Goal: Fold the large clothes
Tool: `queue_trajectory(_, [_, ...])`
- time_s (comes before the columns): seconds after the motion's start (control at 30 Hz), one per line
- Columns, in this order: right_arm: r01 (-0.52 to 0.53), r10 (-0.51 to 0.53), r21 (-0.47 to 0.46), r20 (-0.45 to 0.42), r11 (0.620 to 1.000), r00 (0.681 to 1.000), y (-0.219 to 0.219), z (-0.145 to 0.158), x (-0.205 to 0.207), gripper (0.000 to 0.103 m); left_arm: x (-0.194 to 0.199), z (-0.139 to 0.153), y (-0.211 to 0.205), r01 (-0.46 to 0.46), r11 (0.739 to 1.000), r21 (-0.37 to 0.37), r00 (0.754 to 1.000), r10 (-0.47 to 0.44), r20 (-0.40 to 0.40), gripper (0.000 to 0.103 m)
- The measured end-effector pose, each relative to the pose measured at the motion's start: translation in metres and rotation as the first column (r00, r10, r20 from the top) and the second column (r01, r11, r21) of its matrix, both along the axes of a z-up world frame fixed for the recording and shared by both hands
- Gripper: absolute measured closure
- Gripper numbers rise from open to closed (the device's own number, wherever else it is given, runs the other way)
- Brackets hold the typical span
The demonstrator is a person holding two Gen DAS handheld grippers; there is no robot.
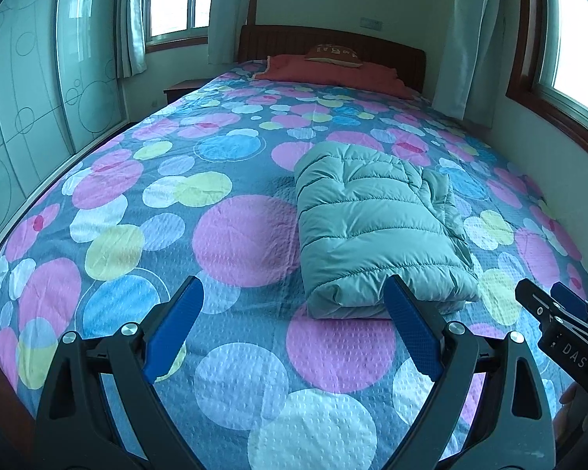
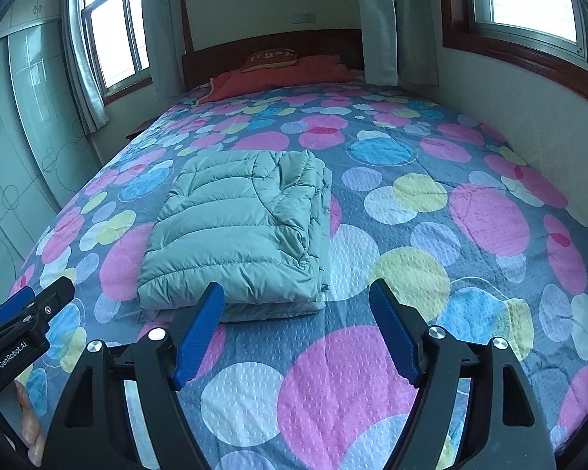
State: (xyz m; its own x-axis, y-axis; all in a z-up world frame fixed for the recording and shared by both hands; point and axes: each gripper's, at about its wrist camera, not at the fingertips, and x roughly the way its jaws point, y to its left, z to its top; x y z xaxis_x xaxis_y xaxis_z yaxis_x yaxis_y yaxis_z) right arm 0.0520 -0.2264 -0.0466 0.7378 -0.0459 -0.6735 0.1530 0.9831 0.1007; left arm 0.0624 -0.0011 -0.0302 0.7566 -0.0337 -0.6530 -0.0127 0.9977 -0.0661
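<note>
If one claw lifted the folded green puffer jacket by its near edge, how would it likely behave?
The puffer jacket looks soft and quilted, so it would probably sag and start to unfold, since only its own layers hold it folded. Its puffy bulk suggests it is light for its size. The smooth shell may slip between the pads, which currently stand open and clear of it.

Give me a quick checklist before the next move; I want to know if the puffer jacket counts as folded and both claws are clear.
1. Puffer jacket folded into a compact bundle: ok.
2. Jacket lying flat on the bedspread, away from the edge: ok.
3. Left claw open, nothing between its fingers: ok.
4. Right claw open, empty: ok.
5. Both claws off the jacket: ok in both views.
6. Layers on the jacket's right side aligned: not ok, edges look uneven.
</note>
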Motion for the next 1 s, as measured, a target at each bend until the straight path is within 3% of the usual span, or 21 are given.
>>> queue_trajectory(1.0, [-0.007,0.007,-0.002,-0.007,1.000,1.000,0.0044,-0.0008,0.0012,0.028,0.0002,-0.0043,0.0048,-0.016,1.000,0.013,1.000,0.016,-0.008,0.010])
